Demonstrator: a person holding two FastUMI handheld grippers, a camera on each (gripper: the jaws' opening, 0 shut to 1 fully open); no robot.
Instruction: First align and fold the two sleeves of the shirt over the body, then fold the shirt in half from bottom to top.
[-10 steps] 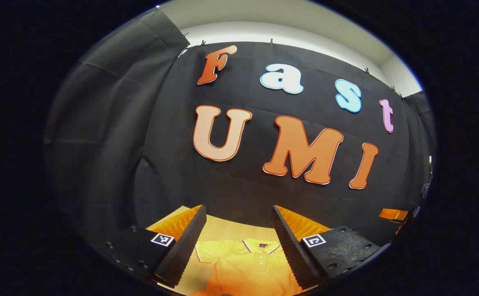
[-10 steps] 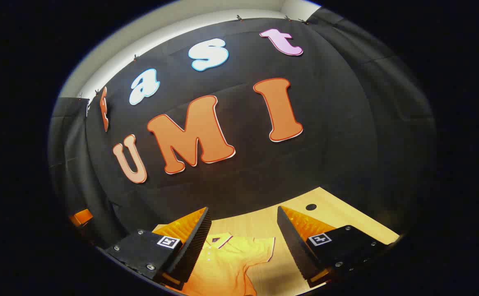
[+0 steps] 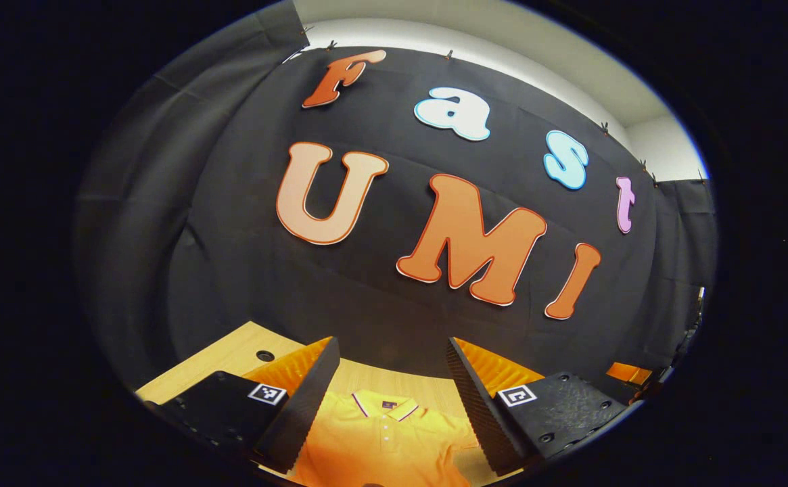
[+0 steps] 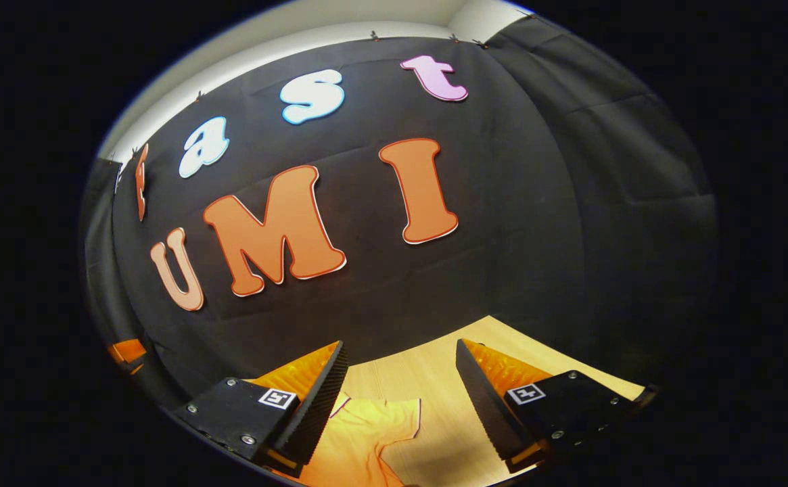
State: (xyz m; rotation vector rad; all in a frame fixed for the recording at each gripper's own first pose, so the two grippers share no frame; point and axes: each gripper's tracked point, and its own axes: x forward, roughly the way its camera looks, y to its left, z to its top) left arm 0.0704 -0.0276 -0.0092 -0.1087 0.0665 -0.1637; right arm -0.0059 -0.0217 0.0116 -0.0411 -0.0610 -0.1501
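A yellow-orange polo shirt (image 3: 383, 443) with a striped collar lies flat on the wooden table, collar toward the back wall. In the left gripper view it lies below and between the fingers of my left gripper (image 3: 390, 399), which hangs open above it, holding nothing. In the right gripper view one short sleeve of the shirt (image 4: 373, 433) spreads out on the table beneath my right gripper (image 4: 400, 402), also open and empty, well above the cloth. The lower body of the shirt is cut off at the bottom of both views.
The light wooden table (image 4: 434, 379) runs back to the black cloth wall. A small round hole (image 3: 265, 355) sits in the tabletop at the left. The other gripper (image 3: 627, 372) shows far off at the right edge.
Both grippers have swung outward a little: the shirt has slid right in the left gripper view and left in the right gripper view. The table hole has come into the left view. Both stay open.
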